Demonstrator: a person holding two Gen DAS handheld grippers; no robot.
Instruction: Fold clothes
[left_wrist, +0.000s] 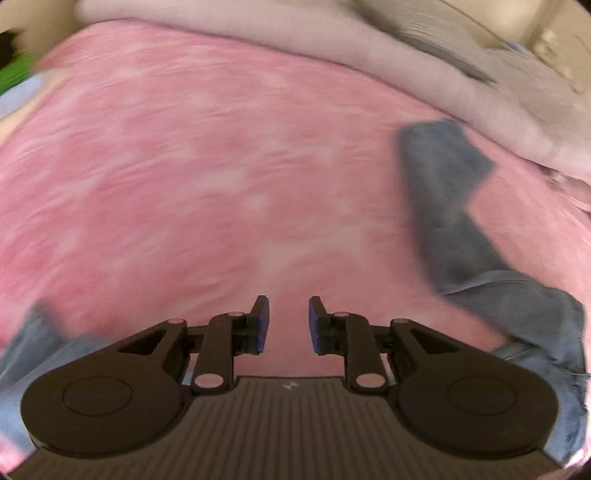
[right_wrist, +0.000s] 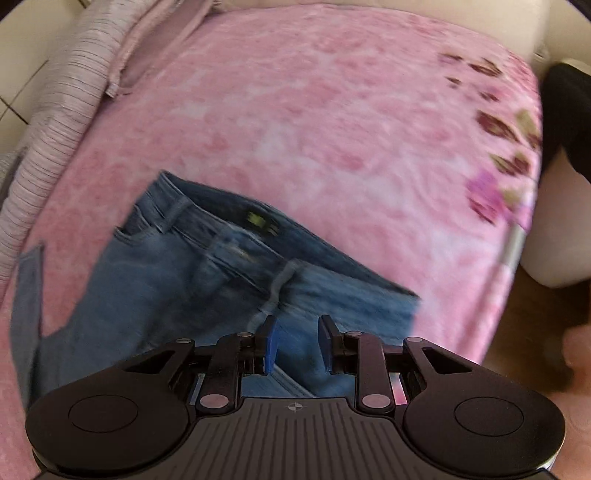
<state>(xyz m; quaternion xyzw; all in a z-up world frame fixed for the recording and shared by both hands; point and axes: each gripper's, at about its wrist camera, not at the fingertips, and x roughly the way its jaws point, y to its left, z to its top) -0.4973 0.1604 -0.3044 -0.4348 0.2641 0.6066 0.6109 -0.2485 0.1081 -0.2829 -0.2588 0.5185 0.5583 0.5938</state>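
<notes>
The jeans (right_wrist: 207, 273) are lying on the pink blanket (right_wrist: 332, 122), waistband away from the right gripper (right_wrist: 297, 345), and both views are blurring, so the fabric edges are not sharp. Both grippers are hovering with fingers spread and nothing between them, the left gripper (left_wrist: 289, 325) over bare blanket with denim at both sides. Whether the jeans are partly folded I cannot tell; any grasp should be taking all layers of one edge together.
</notes>
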